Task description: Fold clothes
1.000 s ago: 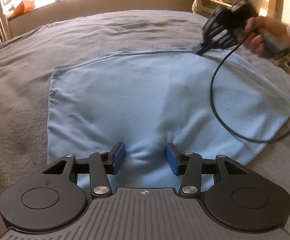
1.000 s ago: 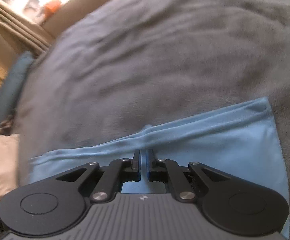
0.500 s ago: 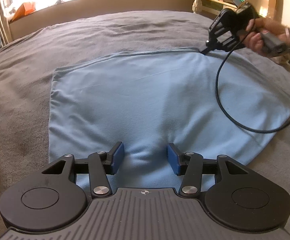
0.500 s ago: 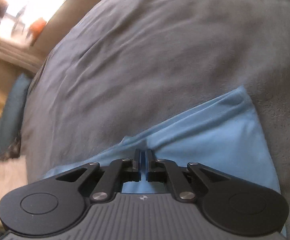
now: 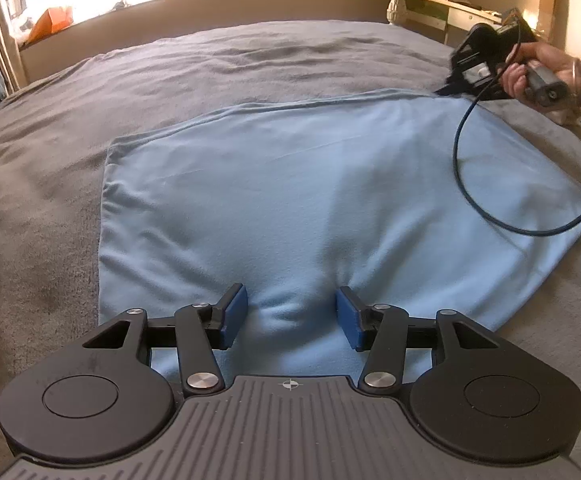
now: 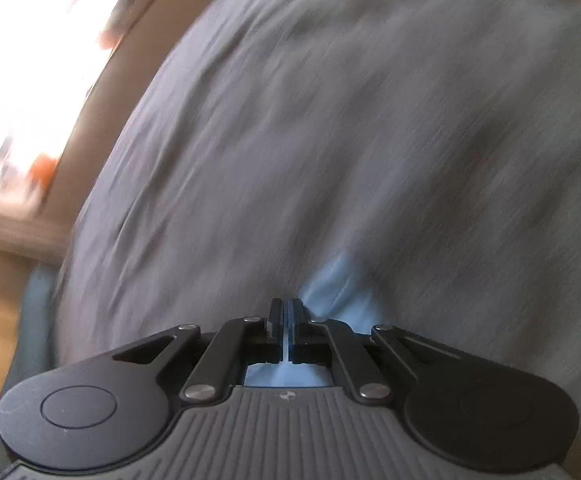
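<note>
A light blue cloth lies spread on the grey blanket. The left gripper rests over its near edge, jaws wide apart around a small bunched ridge, clamping nothing. The right gripper is pinched tight on the cloth's far corner; its own view is motion-blurred, most of the cloth hidden beneath it, and a black cable loops across the fabric

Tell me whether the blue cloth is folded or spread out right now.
Mostly spread: the blue cloth lies flat on the bed, with no fold visible. The right claw is shut on its far edge, pulling it taut.
</note>
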A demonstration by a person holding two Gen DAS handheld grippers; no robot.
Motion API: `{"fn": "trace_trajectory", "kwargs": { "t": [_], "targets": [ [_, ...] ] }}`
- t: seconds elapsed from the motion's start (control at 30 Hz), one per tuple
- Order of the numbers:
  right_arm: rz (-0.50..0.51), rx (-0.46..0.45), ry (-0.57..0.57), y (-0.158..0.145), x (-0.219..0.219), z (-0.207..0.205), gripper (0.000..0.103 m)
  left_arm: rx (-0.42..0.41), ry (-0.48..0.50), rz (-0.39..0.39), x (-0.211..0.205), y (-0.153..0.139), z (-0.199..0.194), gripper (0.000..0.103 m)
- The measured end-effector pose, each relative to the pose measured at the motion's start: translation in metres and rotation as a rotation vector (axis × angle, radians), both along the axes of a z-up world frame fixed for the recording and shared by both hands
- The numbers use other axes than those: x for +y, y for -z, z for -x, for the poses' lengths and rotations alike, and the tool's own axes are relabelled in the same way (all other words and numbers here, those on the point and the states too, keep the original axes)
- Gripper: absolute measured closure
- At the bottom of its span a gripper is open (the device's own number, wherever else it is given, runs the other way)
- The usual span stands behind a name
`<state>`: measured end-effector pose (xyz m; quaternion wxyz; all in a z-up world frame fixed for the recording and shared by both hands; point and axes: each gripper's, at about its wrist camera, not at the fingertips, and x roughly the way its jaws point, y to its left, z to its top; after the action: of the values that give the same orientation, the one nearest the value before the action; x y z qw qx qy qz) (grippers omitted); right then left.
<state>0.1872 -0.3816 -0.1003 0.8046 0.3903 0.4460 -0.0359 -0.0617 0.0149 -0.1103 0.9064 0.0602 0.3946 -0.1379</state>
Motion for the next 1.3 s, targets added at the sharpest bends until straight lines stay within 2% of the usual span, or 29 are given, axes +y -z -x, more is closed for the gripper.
{"fn": "trace_trajectory", "kwargs": {
  "t": [0.07,0.13,0.2,0.23,0.27,0.3,0.37,0.4,0.43,0.47,0.53,0.7,0.73,0.8,0.83,0.9,0.93,1.0,1.1,1.17,1.2,1.3],
  "targets": [
    [0.025,-0.028,0.004,-0.013,-0.006,0.006,0.099,0.002,-0.001,-0.003,0.000,-0.001,0.000,0.053],
    [-0.036,-0.039,-0.053,-0.018,-0.006,0.015,0.099,0.005,-0.002,-0.006,0.000,-0.001,0.000,0.053],
    [-0.081,-0.005,-0.122,-0.014,-0.002,0.016,0.096,0.010,-0.006,-0.005,0.000,-0.001,-0.001,0.052],
    [-0.070,0.025,-0.133,-0.008,-0.001,0.015,0.095,0.010,-0.008,-0.006,-0.001,-0.001,-0.002,0.051],
    [-0.033,0.049,-0.121,-0.002,-0.003,0.012,0.098,0.009,-0.010,-0.007,-0.001,-0.001,-0.002,0.051],
    [0.018,0.045,-0.086,0.002,-0.007,0.011,0.103,0.009,-0.011,-0.009,-0.001,0.000,-0.002,0.051],
    [0.159,0.001,0.003,-0.009,-0.014,0.020,0.102,0.006,-0.012,-0.015,-0.001,-0.001,-0.001,0.050],
    [0.265,-0.012,0.037,-0.019,-0.015,0.026,0.101,0.005,-0.013,-0.017,-0.001,-0.002,-0.001,0.049],
    [0.393,-0.024,0.042,-0.032,-0.014,0.033,0.101,0.005,-0.015,-0.018,-0.001,-0.002,0.000,0.049],
    [0.480,-0.056,0.028,-0.044,-0.015,0.042,0.100,0.007,-0.017,-0.018,-0.001,-0.003,-0.001,0.048],
    [0.605,-0.136,0.018,-0.073,-0.023,0.067,0.100,0.012,-0.021,-0.015,0.000,-0.003,-0.001,0.047],
    [0.878,-0.320,0.073,-0.150,-0.047,0.136,0.098,0.013,-0.022,-0.009,0.002,-0.004,-0.002,0.045],
    [0.958,-0.355,0.084,-0.163,-0.049,0.152,0.096,0.012,-0.021,-0.010,0.002,-0.004,-0.002,0.045],
    [1.077,-0.414,0.091,-0.187,-0.052,0.185,0.070,0.012,-0.019,-0.014,0.003,-0.004,-0.002,0.045],
    [1.113,-0.436,0.082,-0.195,-0.053,0.199,0.064,0.012,-0.019,-0.016,0.003,-0.004,-0.002,0.045],
    [1.129,-0.453,0.016,-0.199,-0.050,0.216,0.061,0.014,-0.023,-0.018,0.002,-0.005,-0.003,0.044],
    [1.118,-0.444,-0.057,-0.196,-0.043,0.220,0.061,0.015,-0.024,-0.019,0.002,-0.005,-0.003,0.044],
    [1.069,-0.425,-0.249,-0.178,-0.026,0.226,0.062,0.013,-0.029,-0.021,0.002,-0.006,-0.002,0.044],
    [0.987,-0.400,-0.554,-0.131,0.018,0.227,0.065,0.000,-0.036,-0.033,0.002,-0.010,0.000,0.044],
    [0.914,-0.388,-0.670,-0.105,0.045,0.224,0.066,-0.005,-0.046,-0.035,0.008,-0.016,0.005,0.044],
    [0.863,-0.391,-0.712,-0.096,0.058,0.224,0.074,-0.005,-0.052,-0.035,0.012,-0.019,0.008,0.044],
    [0.713,-0.437,-0.840,-0.080,0.102,0.214,0.075,-0.007,-0.071,-0.035,0.025,-0.030,0.017,0.044]
  ]
}}
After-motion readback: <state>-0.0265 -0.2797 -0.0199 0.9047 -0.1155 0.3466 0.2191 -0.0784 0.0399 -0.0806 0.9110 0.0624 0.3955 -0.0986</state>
